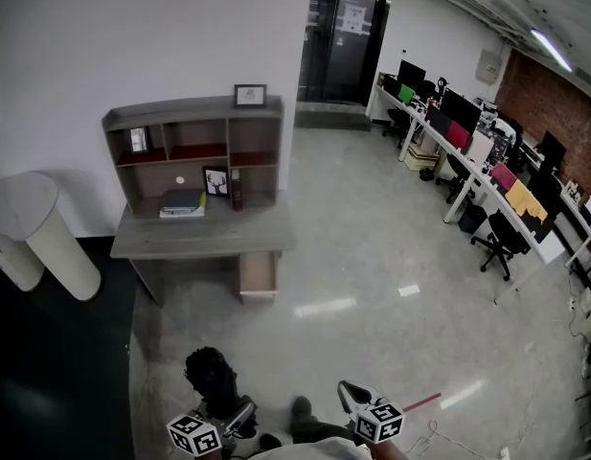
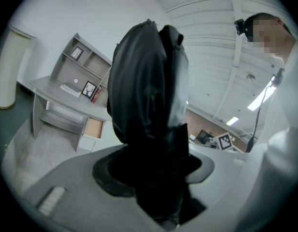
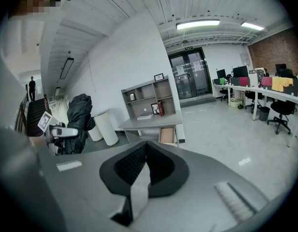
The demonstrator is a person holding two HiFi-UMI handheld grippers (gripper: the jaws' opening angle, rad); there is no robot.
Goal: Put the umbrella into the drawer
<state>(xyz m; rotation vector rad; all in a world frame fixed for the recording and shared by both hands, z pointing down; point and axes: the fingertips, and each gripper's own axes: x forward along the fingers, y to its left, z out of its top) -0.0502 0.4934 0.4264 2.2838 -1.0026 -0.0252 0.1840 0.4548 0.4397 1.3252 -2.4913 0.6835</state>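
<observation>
A folded black umbrella (image 1: pixel 211 377) stands upright in my left gripper (image 1: pixel 238 414), low in the head view. In the left gripper view the umbrella (image 2: pixel 149 91) fills the middle, and the left gripper (image 2: pixel 153 164) is shut on its lower part. My right gripper (image 1: pixel 352 392) is beside it, apart from it, and its pads (image 3: pixel 158 163) meet with nothing between them. The drawer (image 1: pixel 259 274) stands pulled out under the grey desk (image 1: pixel 204 238), well ahead of both grippers. From the right gripper view I see the drawer (image 3: pixel 167 135) and the umbrella (image 3: pixel 76 117) off to the left.
A shelf unit (image 1: pixel 194 151) with books and picture frames sits on the desk. White cylinders (image 1: pixel 46 233) stand left of it. Office desks with monitors and chairs (image 1: pixel 487 161) line the right side. Glass doors (image 1: pixel 343 36) are at the back. Bare floor lies between me and the desk.
</observation>
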